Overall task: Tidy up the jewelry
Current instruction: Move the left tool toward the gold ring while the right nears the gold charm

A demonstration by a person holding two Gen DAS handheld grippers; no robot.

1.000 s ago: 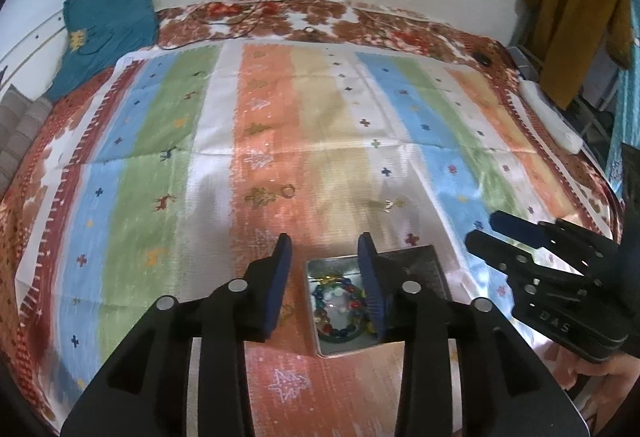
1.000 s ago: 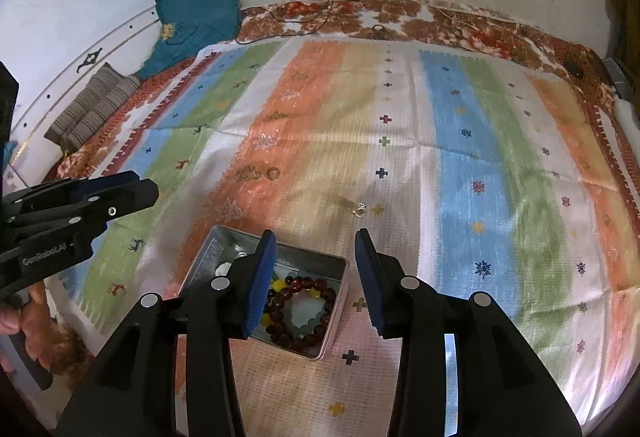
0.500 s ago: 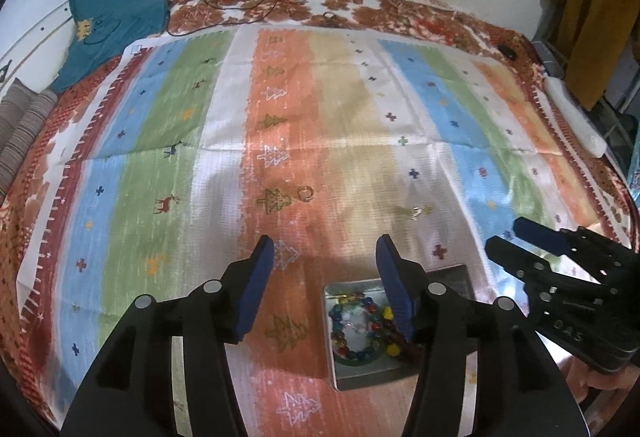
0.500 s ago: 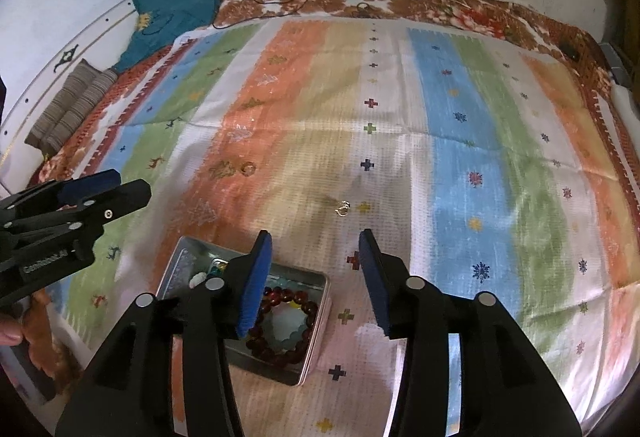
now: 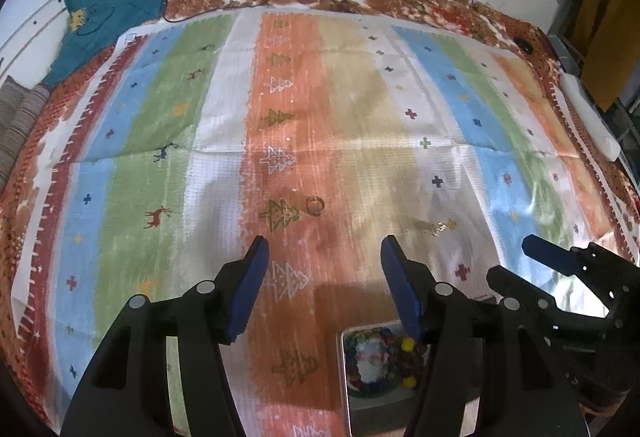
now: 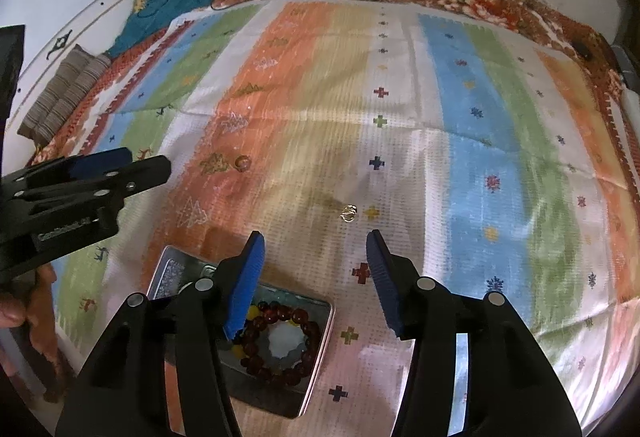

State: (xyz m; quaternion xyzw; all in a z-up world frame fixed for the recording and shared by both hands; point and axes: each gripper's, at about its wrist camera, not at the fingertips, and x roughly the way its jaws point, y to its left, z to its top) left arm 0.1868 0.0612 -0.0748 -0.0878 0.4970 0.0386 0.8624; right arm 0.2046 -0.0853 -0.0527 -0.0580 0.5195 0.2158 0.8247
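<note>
**Both grippers spreading over the striped bed cover**

Your left gripper [image 5: 322, 265] hangs over the orange stripe of the striped cover [image 5: 168, 109] on the bed, its blue pads opening with nothing between them; just beyond the tips lies a ring [image 5: 315, 205] beside a tree motif, and further right a small gold piece [image 5: 440, 227] on the pale stripe; the metal tin [image 5: 345, 377] with a multicoloured bead bracelet [image 5: 360, 353] sits under your right-hand finger; your right gripper [image 5: 536, 269] shows at the right edge.

From the right wrist, your right gripper [image 6: 316, 253] is also opening and empty; the small gold piece [image 6: 349, 213] lies just ahead of its tips; the tin [image 6: 320, 353], holding a dark red bead bracelet [image 6: 296, 317], sits beneath the left-hand finger; the ring [image 6: 242, 161] lies further off, near your left gripper [image 6: 148, 165].
</note>
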